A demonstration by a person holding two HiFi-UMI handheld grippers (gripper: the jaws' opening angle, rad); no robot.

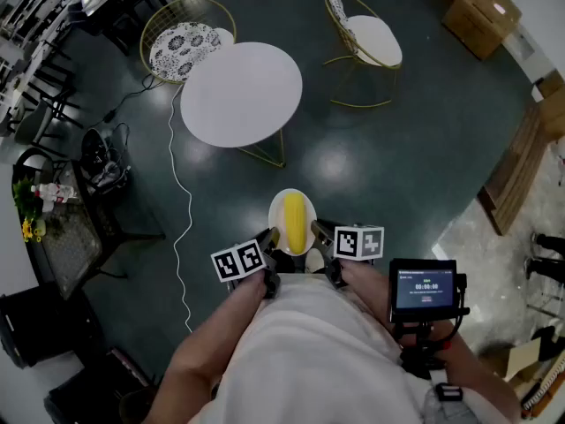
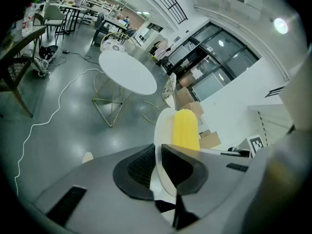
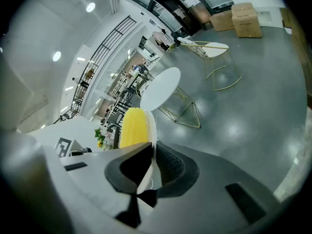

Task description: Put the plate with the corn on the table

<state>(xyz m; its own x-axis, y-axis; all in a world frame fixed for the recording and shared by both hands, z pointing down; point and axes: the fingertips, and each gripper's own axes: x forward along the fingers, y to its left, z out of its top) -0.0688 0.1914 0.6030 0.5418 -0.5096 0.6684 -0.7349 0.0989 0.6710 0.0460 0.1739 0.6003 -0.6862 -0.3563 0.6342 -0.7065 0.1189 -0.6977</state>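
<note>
A white plate [image 1: 276, 213] with a yellow corn cob [image 1: 295, 219] on it is held in the air in front of me, above the dark floor. My left gripper [image 1: 270, 239] is shut on the plate's left rim [image 2: 161, 130]. My right gripper [image 1: 319, 234] is shut on its right rim [image 3: 154, 130]. The corn [image 2: 185, 129] [image 3: 133, 126] lies along the plate between the two grippers. The round white table [image 1: 240, 93] stands ahead, apart from the plate, its top bare [image 2: 127, 72] [image 3: 160, 88].
Two gold wire chairs [image 1: 186, 35] [image 1: 364, 41] flank the table at the back. A white cable [image 1: 179, 184] runs over the floor at left. A dark side table with clutter [image 1: 57, 223] is at far left. Cardboard boxes [image 1: 481, 14] and wooden boards [image 1: 523, 164] lie at right.
</note>
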